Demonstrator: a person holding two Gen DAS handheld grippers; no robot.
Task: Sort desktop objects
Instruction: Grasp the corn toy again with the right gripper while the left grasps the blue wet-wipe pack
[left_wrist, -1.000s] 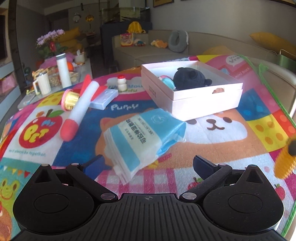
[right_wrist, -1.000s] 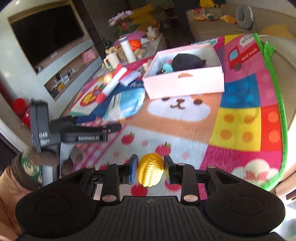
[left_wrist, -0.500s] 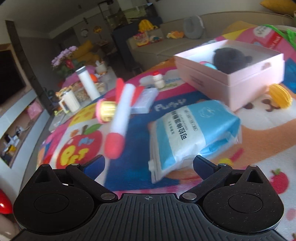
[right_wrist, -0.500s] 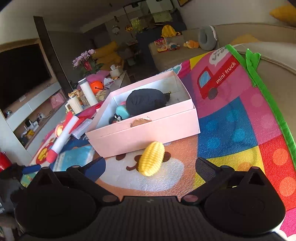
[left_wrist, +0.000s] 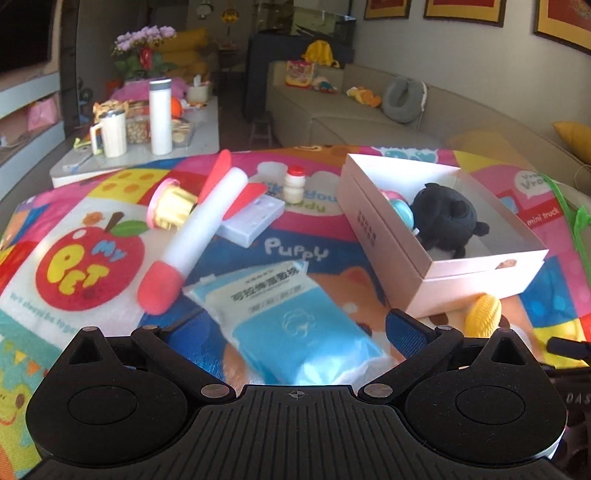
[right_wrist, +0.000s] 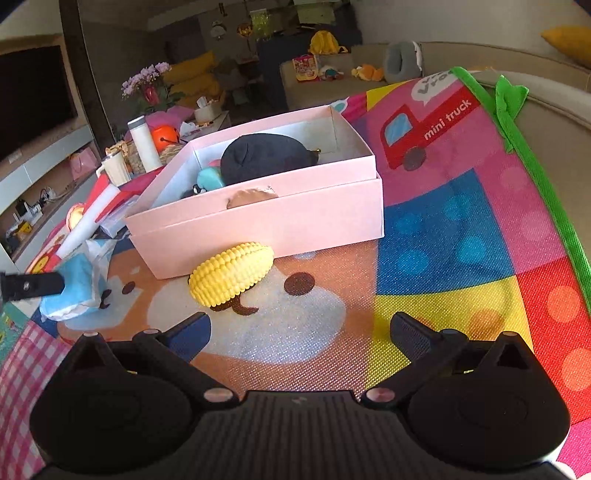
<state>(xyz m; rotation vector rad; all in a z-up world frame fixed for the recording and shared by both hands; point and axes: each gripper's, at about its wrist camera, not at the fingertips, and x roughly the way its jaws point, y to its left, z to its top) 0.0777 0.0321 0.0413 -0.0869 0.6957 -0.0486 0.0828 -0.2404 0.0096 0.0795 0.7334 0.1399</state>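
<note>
A family living room, plainly: long beige sofa (left_wrist: 369, 118) strewn with plush toys, dark television (right_wrist: 33, 103) over low shelves, potted pink flowers (left_wrist: 144, 40), framed pictures (left_wrist: 458, 9) on the wall, bright cartoon play mat (right_wrist: 461, 229).
</note>
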